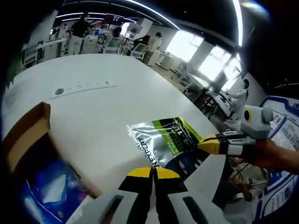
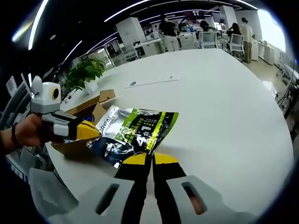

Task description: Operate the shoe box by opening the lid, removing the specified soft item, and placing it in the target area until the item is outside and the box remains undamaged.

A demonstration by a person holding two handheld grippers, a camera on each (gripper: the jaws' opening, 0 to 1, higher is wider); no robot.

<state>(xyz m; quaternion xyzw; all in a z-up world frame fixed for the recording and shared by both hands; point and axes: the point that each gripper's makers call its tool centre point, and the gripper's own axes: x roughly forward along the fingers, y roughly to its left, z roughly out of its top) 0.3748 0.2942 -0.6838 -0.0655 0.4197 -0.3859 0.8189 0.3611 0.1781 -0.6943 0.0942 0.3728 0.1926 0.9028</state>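
Left gripper view: own left gripper (image 1: 153, 173) rises from 6 o'clock, yellow-tipped jaws pressed together, nothing between them. They hang over the white tabletop (image 1: 103, 116), tips just short of the pouch (image 1: 166, 144).

Pouch: soft foil pack, silver, green and dark blue, lying flat on the tabletop at about 5 o'clock of centre, outside the box (image 1: 32, 135). Its printing reads upside down from here.

Right gripper (image 1: 212, 143) comes in from 3 o'clock, held by a hand (image 1: 275, 156). Its yellow tips sit at the pouch's far edge; cannot tell from this side whether they pinch it.

Box: brown cardboard, open, at 8 o'clock, well apart from the pouch. Blue contents (image 1: 51, 186) show inside, blurred.

A thin grey strip (image 1: 81, 88) lies on the tabletop at 10 o'clock, far from both.

Right gripper view: own jaws at 6 o'clock, closed tip to tip, with the pouch's (image 2: 133, 133) near edge right at the tips. Whether that edge is caught between them cannot be told; the tips cover it.

Left gripper (image 2: 91, 131) enters from 9 o'clock, in a hand (image 2: 25, 133), jaws together, tips over the pouch's left corner.

Box (image 2: 86, 112) behind the pouch at 10 o'clock, flaps up. A potted plant (image 2: 84, 72) stands beyond it at the tabletop's edge.

Background: office, people (image 2: 168, 30) standing among desks at 12 o'clock.
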